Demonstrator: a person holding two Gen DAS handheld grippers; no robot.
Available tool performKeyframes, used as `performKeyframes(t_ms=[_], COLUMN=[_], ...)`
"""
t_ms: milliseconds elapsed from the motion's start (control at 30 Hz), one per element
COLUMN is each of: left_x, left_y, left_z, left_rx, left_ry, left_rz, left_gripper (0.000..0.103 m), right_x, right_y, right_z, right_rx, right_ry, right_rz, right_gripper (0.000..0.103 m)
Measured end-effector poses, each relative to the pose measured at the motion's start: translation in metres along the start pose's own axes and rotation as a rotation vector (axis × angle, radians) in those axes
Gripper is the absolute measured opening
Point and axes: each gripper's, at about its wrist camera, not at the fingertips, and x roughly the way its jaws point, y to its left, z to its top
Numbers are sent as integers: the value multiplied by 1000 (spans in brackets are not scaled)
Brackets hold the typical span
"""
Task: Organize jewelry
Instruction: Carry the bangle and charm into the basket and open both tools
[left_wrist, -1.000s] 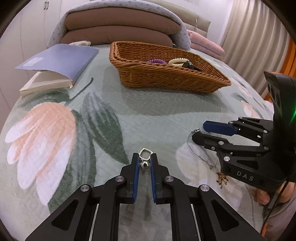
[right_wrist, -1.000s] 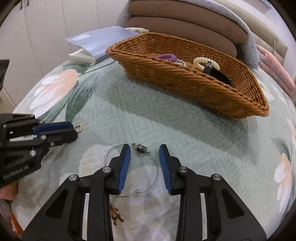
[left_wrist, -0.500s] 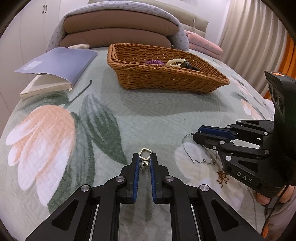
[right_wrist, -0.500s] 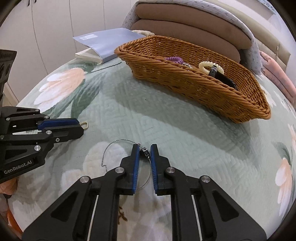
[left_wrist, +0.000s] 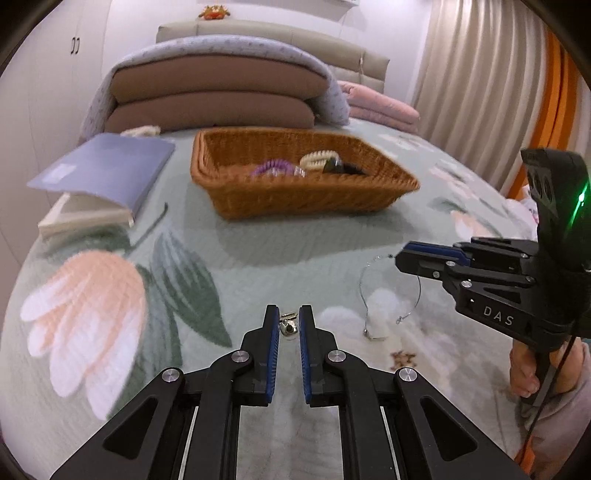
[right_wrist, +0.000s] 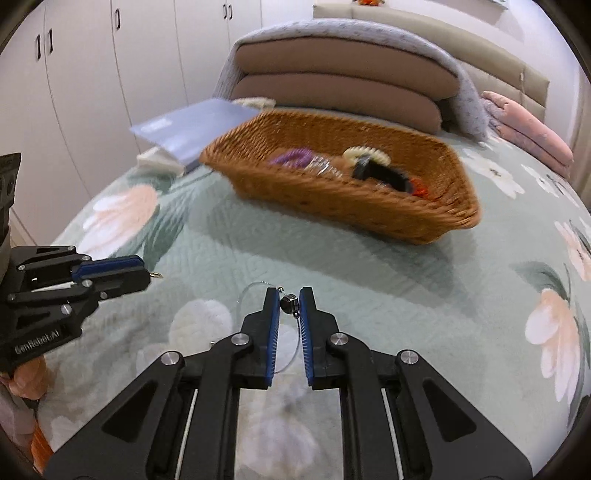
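A small silver bell charm (left_wrist: 289, 328) with a ring on top sits pinched between the blue pads of my left gripper (left_wrist: 288, 314), held just above the quilt. My right gripper (right_wrist: 289, 295) is shut on the dark bead (right_wrist: 290, 302) of a thin wire bracelet (left_wrist: 364, 295), whose loop hangs down to the quilt. In the left wrist view the right gripper (left_wrist: 402, 256) is at the right. The left gripper (right_wrist: 142, 267) shows at the left of the right wrist view. Beyond both stands a wicker basket (left_wrist: 303, 199) holding a purple coil, a cream hair clip and dark pieces.
The floral green quilt (left_wrist: 258, 251) covers the bed. A blue book (left_wrist: 107, 173) lies left of the basket (right_wrist: 332, 206). Stacked brown pillows (left_wrist: 218, 99) and a pink blanket (left_wrist: 380, 107) are behind. White wardrobe doors (right_wrist: 92, 74) stand at the left. A hand (left_wrist: 524, 373) grips the right handle.
The right gripper closed on the bracelet's bead and lifted it, so the wire loop now hangs. Both grippers rose. The left still holds the charm.
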Motion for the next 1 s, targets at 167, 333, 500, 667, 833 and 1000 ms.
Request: performKeyframes(t_ms=[167, 333, 500, 667, 833, 1000], left_x=[-19, -25, -19, 9, 46, 85], left_y=[-1, -6, -9, 1, 12, 22], left_z=[32, 72, 108, 145, 162, 154], left_rx=[13, 37, 35, -10, -53, -61], left_ry=[-63, -125, -167, -174, -145, -101], left_rz=[-15, -16, -13, -22, -29, -3], left_gripper=[10, 10, 10, 10, 10, 10], right_x=[-25, -48, -62, -61, -34, 16], right_y=[-16, -28, -35, -41, -57, -69], right_z=[13, 31, 64, 104, 145, 176], right_rx=[28, 34, 10, 9, 72, 127], right_ry=[-53, -107, -151, -194, -196, -162], right_rz=[7, 8, -9, -22, 5, 47], right_gripper=[10, 10, 10, 10, 10, 10])
